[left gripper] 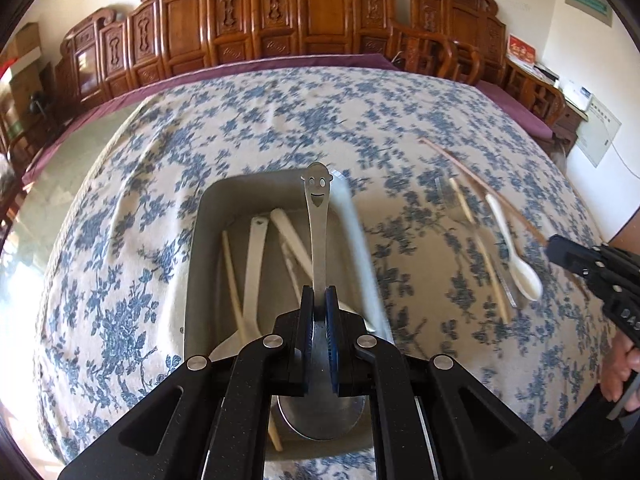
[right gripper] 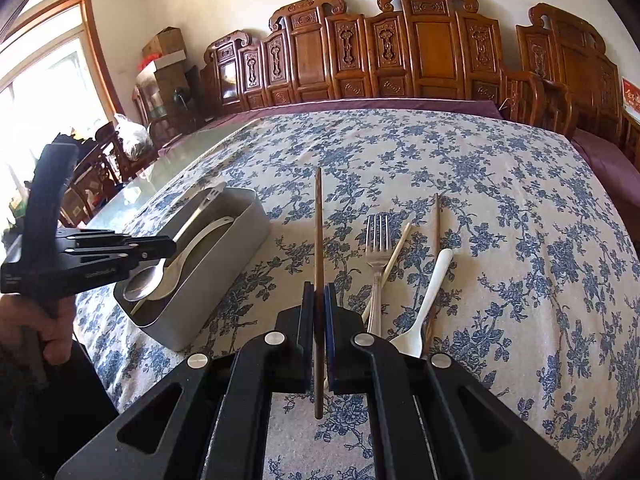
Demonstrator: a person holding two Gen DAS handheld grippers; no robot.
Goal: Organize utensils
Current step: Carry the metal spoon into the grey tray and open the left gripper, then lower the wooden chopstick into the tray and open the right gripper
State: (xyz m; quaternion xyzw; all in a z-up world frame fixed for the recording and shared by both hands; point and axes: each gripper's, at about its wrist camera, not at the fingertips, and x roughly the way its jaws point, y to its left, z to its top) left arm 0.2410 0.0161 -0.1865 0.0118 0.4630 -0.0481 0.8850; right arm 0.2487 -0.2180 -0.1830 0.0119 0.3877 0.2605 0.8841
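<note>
My left gripper (left gripper: 319,294) is shut on a steel spoon (left gripper: 318,216) with a smiling face on its handle end, held over the grey metal box (left gripper: 208,208). The box holds white spoons and pale chopsticks. In the right wrist view the left gripper (right gripper: 170,246) hangs over the same box (right gripper: 240,232) with the spoon bowl (right gripper: 144,280) low inside. My right gripper (right gripper: 319,292) is shut on a brown chopstick (right gripper: 318,216), held above the cloth. A fork (right gripper: 377,248), a white spoon (right gripper: 434,284), a pale chopstick (right gripper: 394,252) and another brown chopstick (right gripper: 436,216) lie on the cloth.
The table wears a blue floral cloth (right gripper: 500,200) over a glass top (right gripper: 192,140). Carved wooden chairs (right gripper: 420,48) line the far edge. In the left wrist view the right gripper (left gripper: 560,250) sits at the right by the loose utensils (left gripper: 516,256).
</note>
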